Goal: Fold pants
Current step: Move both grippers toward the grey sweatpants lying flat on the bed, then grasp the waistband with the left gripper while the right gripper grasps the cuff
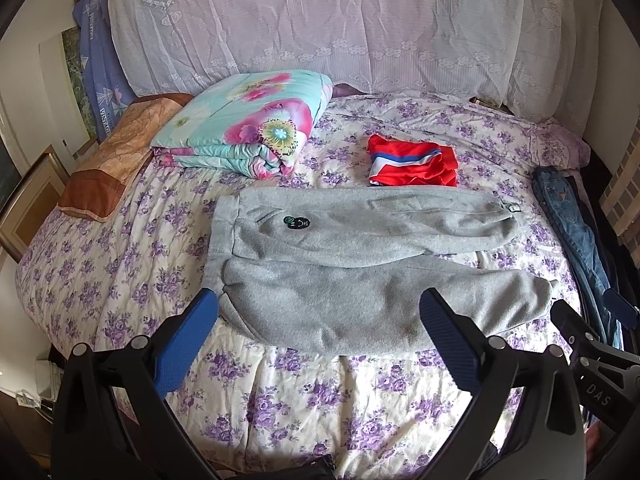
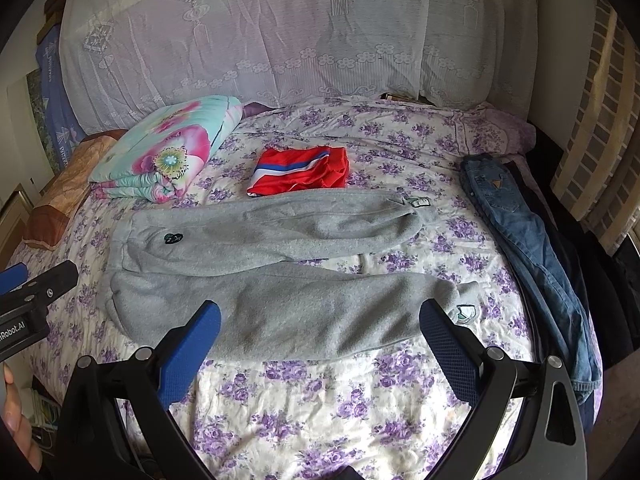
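Note:
Grey sweatpants (image 1: 352,264) lie flat on the floral bed, waistband to the left, both legs running right, slightly apart at the cuffs. They also show in the right wrist view (image 2: 272,276). My left gripper (image 1: 320,304) is open and empty, hovering above the near leg close to the waistband. My right gripper (image 2: 320,312) is open and empty, above the near leg toward its cuff (image 2: 464,308). The right gripper also shows at the right edge of the left wrist view (image 1: 592,320).
A folded red garment (image 1: 412,160) lies beyond the pants. A folded floral quilt (image 1: 244,128) sits at the back left by a brown pillow (image 1: 108,160). Blue jeans (image 2: 528,240) lie along the bed's right edge. A lace-covered headboard (image 1: 320,20) is behind.

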Available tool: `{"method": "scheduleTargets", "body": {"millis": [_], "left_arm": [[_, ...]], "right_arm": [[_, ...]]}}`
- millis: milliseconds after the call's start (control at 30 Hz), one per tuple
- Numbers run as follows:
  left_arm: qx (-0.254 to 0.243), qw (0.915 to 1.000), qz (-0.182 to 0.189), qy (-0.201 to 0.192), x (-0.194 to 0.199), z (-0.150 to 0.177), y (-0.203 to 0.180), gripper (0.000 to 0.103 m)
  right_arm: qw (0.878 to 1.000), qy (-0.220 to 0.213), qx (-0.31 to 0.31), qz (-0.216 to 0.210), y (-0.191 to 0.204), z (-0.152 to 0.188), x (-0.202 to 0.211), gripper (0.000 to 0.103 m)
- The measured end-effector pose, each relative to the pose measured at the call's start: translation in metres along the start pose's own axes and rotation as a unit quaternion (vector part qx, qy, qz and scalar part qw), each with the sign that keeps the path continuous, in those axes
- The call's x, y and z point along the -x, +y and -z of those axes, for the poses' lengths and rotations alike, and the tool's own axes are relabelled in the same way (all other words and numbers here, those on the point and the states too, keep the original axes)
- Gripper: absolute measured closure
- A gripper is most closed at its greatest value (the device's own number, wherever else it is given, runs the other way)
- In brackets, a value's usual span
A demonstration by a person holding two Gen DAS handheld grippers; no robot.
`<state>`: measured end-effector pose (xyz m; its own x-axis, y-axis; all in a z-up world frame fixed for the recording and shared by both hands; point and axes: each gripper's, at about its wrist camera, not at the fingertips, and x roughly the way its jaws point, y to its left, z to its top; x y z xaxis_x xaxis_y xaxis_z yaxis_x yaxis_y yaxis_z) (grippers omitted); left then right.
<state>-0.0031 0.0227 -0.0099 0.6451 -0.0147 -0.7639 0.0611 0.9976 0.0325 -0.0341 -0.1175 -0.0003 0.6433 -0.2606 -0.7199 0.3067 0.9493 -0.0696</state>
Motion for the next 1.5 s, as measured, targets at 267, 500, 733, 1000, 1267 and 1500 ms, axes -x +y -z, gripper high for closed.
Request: {"method": "scheduleTargets", "body": {"millis": [267, 500, 733, 1000, 1267, 1500], "left_arm": [[0.0, 1.0, 0.0, 0.005, -0.002, 0.005, 0.005, 0.005], [0.004, 0.9997, 0.01, 0.023, -0.014, 0.005, 0.005, 0.005], [0.049, 0.9712, 0.084, 0.218, -0.118, 0.05, 0.012, 0.005], [0.209, 0.9286, 0.087, 0.294, -0.221, 0.088, 0.1, 0.005], [0.281, 0.9046, 0.106, 0.302, -0.273, 0.069, 0.131, 0.005], [0.294, 0.9116, 0.115, 0.263, -0.276, 0.046, 0.143, 0.082]], "right_arm": [[1.0, 0.002, 0.001, -0.005, 0.006, 0.003, 0.0, 0.003], [1.0, 0.01, 0.0, -0.006, 0.005, 0.004, -0.004, 0.003], [0.996, 0.065, -0.044, 0.031, -0.033, 0.017, -0.052, 0.003], [0.99, 0.123, -0.039, 0.054, -0.052, 0.039, -0.08, 0.003], [0.984, 0.146, -0.074, 0.073, -0.09, 0.039, -0.101, 0.003], [0.984, 0.144, -0.09, 0.047, -0.121, 0.032, -0.116, 0.003]]}}
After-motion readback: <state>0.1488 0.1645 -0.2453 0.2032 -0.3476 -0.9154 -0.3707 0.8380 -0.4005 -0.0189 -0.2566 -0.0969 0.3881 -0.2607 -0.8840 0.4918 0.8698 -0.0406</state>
